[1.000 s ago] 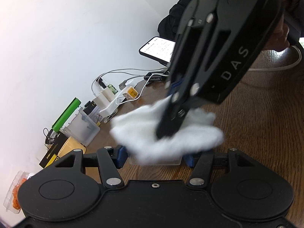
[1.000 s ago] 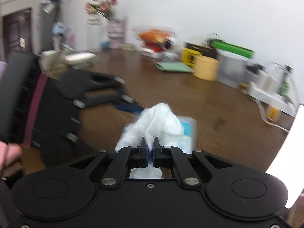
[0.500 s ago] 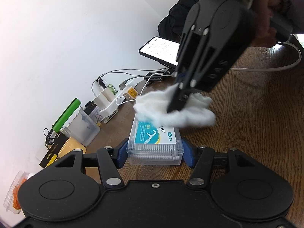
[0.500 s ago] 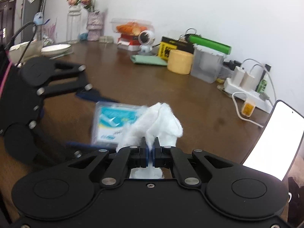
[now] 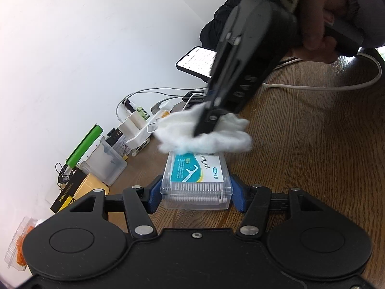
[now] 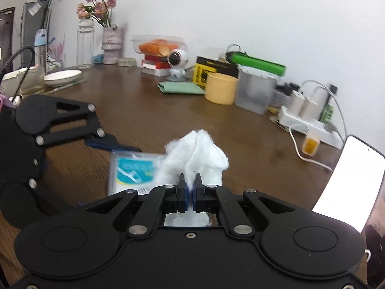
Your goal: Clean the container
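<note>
**Cotton wad meeting floss-pick box on cluttered wooden desk**

A clear plastic container [image 5: 196, 183] of floss picks, its lid bearing a teal and white label, is lying flat on the brown wooden table [image 5: 312, 156], just ahead of the left wrist camera. The left gripper [image 5: 196, 192] is clamping the box from both sides, its blue fingers [image 5: 154, 193] pressing against the short walls. At the far edge of the lid, a fluffy white cotton wad [image 5: 204, 136] is resting against the box, overlapping the top of the label. The right gripper [image 6: 191, 186] is pinching that wad tightly, its two blue pads nearly meeting with a tuft of cotton squeezed between them; from the left wrist camera the tool is seen slanting down from the upper right, a bare hand [image 5: 320, 16] wrapped around its grip.

Beyond the box, a lit phone [image 5: 197, 61] is leaning by the white wall, with a white cable [image 5: 324, 88] curling across the wood beside it. A white power strip [image 6: 310, 126] loaded with chargers is sitting along the wall, next to a frosted plastic bin [image 6: 255, 94], a yellow cup [image 6: 221, 88] and a green tube [image 6: 258, 63]. Farther down the table, a small white camera [image 6: 177, 59], a green pouch [image 6: 180, 88] and a vase of pink flowers [image 6: 110, 41] are standing near the wall.
</note>
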Demonstrator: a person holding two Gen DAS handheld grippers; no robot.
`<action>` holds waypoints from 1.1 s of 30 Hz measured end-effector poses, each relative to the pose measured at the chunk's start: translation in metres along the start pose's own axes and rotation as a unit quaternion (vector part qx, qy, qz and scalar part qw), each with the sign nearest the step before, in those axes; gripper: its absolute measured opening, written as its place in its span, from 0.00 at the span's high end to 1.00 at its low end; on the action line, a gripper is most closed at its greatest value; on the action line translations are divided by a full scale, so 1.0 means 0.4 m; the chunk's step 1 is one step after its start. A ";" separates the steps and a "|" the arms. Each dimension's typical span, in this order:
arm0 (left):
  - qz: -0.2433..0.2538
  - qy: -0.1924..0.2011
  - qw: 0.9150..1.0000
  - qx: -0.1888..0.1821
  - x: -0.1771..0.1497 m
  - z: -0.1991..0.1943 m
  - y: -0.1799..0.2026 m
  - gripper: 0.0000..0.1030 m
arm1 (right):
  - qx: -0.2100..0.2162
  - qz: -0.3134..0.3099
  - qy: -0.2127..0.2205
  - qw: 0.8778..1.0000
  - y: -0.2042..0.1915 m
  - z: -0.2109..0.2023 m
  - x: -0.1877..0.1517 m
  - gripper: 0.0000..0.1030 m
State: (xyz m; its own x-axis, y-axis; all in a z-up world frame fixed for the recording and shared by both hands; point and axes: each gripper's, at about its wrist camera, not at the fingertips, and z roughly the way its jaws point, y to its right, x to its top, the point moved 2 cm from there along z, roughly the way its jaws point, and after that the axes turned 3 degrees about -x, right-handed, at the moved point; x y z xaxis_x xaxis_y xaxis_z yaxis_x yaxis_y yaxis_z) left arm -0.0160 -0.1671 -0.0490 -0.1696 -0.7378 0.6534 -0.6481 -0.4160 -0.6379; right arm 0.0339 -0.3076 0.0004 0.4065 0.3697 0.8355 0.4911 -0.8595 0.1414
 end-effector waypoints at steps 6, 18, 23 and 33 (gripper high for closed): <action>-0.001 0.000 1.000 0.000 0.000 0.001 -0.002 0.45 | 0.066 0.012 0.001 0.998 -0.049 -0.024 -0.010 0.97; 0.000 0.000 1.000 0.000 0.001 0.001 0.001 0.45 | -0.013 0.016 0.002 1.000 -0.004 -0.009 -0.007 0.97; 0.000 0.000 1.000 0.000 0.001 0.002 0.000 0.45 | 0.046 0.014 -0.008 0.999 -0.046 -0.034 -0.021 0.97; 0.000 0.000 1.000 0.000 0.001 0.000 0.002 0.45 | -0.006 0.009 0.003 1.000 -0.024 -0.019 -0.002 0.97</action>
State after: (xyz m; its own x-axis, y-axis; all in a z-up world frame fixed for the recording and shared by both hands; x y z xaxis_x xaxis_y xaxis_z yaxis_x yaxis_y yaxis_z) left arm -0.0165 -0.1678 -0.0490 -0.1697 -0.7380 0.6532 -0.6479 -0.4158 -0.6382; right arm 0.0229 -0.3024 0.0026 0.4102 0.3517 0.8415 0.4738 -0.8706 0.1330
